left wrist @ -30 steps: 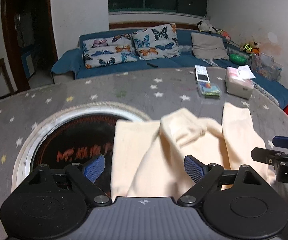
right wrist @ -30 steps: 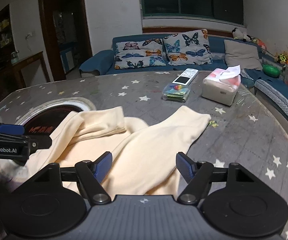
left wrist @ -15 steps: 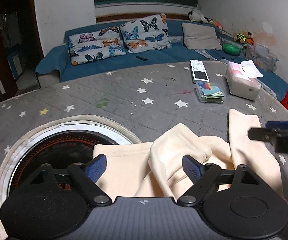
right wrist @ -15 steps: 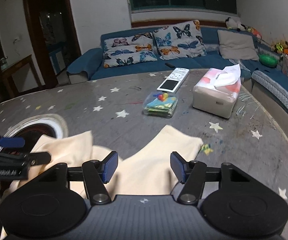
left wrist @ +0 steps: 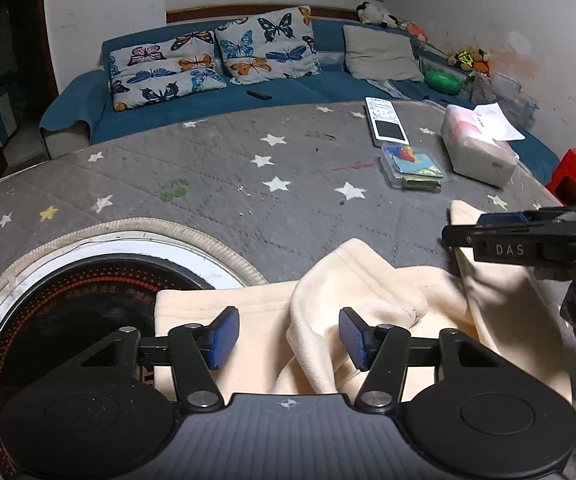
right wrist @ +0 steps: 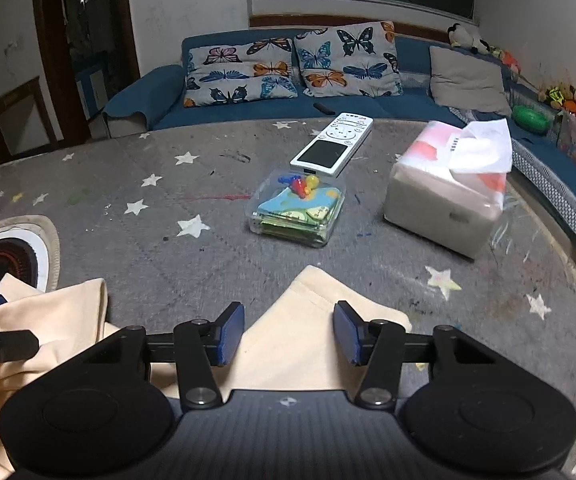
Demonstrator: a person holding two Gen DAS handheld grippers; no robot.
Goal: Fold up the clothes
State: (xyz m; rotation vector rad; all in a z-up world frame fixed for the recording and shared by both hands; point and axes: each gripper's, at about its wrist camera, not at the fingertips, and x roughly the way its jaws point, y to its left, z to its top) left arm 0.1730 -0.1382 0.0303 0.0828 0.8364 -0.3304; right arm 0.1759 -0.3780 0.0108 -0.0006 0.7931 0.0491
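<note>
A cream sweatshirt (left wrist: 368,292) lies rumpled on the grey star-print table (left wrist: 248,208). My left gripper (left wrist: 288,338) hovers low over a raised fold of the sweatshirt's body. Its jaws are closing with the fold between the blue pads (left wrist: 224,336), and a gap still shows on both sides. My right gripper (right wrist: 288,332) sits over the sleeve's cuff end (right wrist: 316,292). Its jaws are closing too, the cuff lies between them, and the pads are not pressing it. In the left wrist view the right gripper (left wrist: 464,234) reaches in over the sleeve.
A round black cooktop (left wrist: 68,308) is set into the table under the sweatshirt's left edge. A white remote (right wrist: 332,144), a clear box of toys (right wrist: 300,210) and a tissue box (right wrist: 448,200) stand further back. A blue sofa (right wrist: 248,108) lies beyond.
Both grippers have moved forward and lower over the sweatshirt. Their jaws have narrowed. The right gripper now sits at the sleeve's cuff end.
</note>
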